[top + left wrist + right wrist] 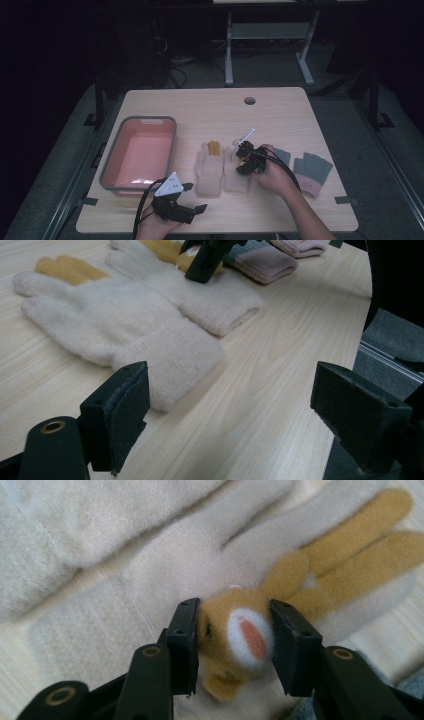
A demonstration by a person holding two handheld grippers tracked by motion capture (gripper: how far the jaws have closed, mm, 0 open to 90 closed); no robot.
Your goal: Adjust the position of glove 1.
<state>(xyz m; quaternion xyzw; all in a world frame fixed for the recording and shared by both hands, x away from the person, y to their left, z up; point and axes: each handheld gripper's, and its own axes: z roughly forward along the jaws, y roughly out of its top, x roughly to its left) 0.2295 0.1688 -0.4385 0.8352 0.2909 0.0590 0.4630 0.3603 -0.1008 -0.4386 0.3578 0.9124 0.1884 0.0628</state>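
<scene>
The left gripper [192, 198] waits open near the table's front edge, while the right gripper [234, 642] pinches the tan plush patch [235, 635] on the right-hand cream glove [235, 172], fingers pointing away.

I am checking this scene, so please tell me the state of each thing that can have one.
Right tongs: closed on the tan animal patch of the right cream glove.
Left tongs: open, holding nothing.
Left cream glove: lying flat.
Pink bin: upright, nothing inside.
Grey gloves: lying flat, untouched.
</scene>
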